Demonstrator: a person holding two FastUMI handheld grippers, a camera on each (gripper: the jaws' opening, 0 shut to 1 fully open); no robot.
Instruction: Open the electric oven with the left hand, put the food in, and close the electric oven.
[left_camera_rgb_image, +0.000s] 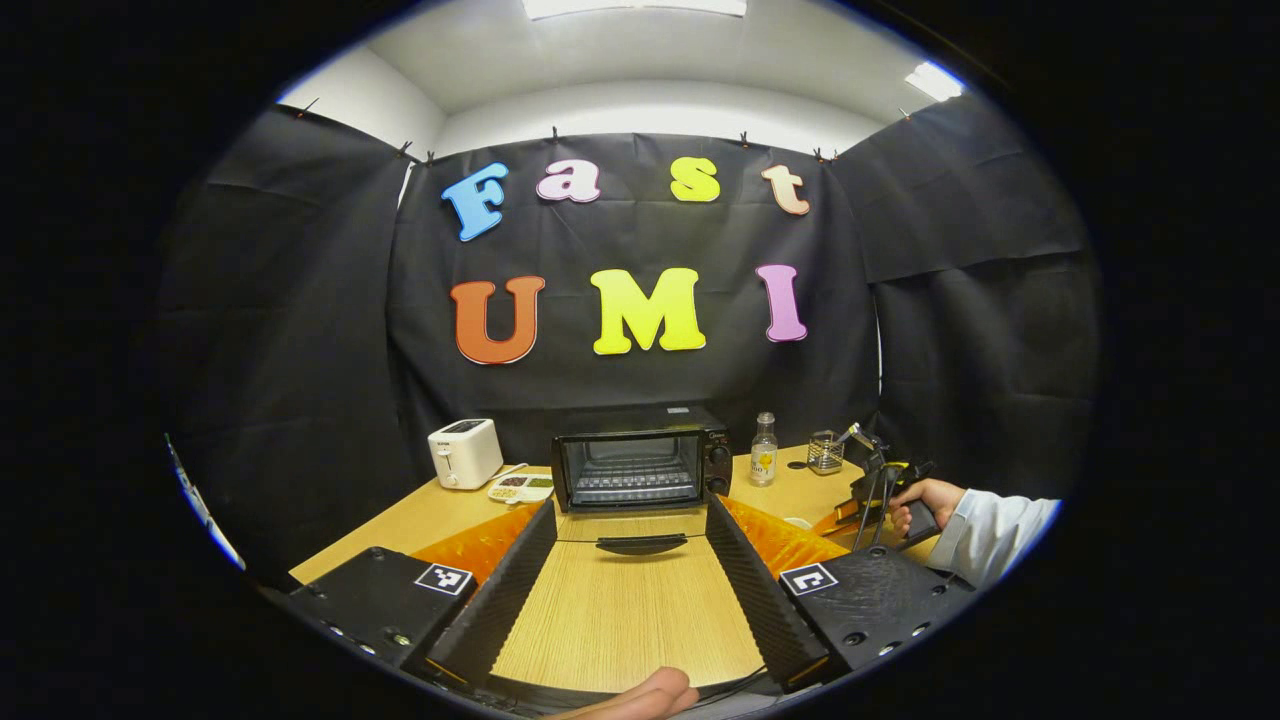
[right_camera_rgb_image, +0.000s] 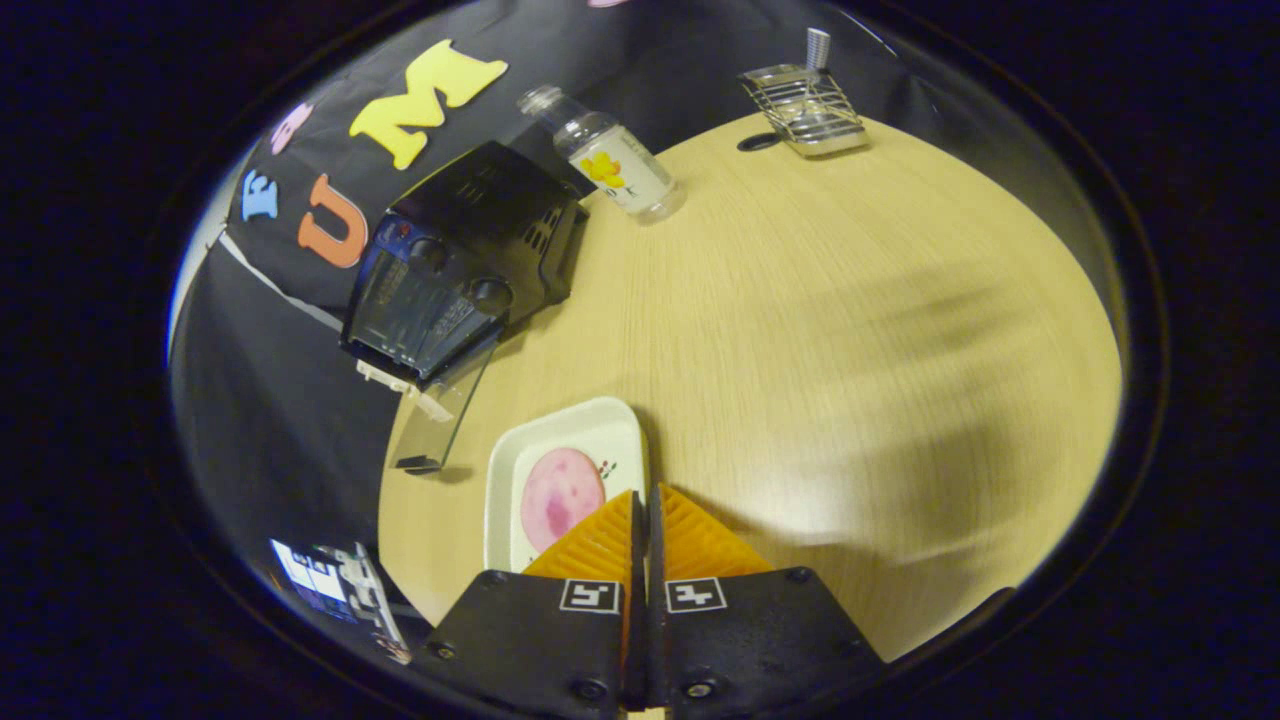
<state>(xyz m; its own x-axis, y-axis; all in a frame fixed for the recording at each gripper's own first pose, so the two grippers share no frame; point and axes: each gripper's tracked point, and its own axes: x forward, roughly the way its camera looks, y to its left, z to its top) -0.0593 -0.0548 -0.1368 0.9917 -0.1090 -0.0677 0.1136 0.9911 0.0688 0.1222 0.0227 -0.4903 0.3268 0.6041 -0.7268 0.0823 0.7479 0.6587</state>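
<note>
Oven (left_camera_rgb_image: 640, 465) door's down, handle (left_camera_rgb_image: 641, 544) between the wide-spread left claw (left_camera_rgb_image: 630, 560). Right claw (right_camera_rgb_image: 643, 530) pinched closed, empty, over the white tray (right_camera_rgb_image: 560, 455) w/ pink slice (right_camera_rgb_image: 560, 498) on worktop (right_camera_rgb_image: 820, 330). Slice prob soft, slippery; tray's light, stiff, so take its rim.

A pretend kitchen set up inside a booth. Walled in by black cloth hung with clips, under a white ceiling with bright lamps. In the middle, a pale wood worktop (left_camera_rgb_image: 620, 610). On it, a small black electric oven (left_camera_rgb_image: 640, 457) with its glass door down. Left of the oven, a white toaster (left_camera_rgb_image: 464, 452) and a little dish of snacks (left_camera_rgb_image: 521, 487). Right of the oven, a bottle (left_camera_rgb_image: 764, 450) and a wire rack (left_camera_rgb_image: 824, 452). Near the oven's front, a white tray (right_camera_rgb_image: 530, 470) with a pink slice of food (right_camera_rgb_image: 560, 497).
</note>
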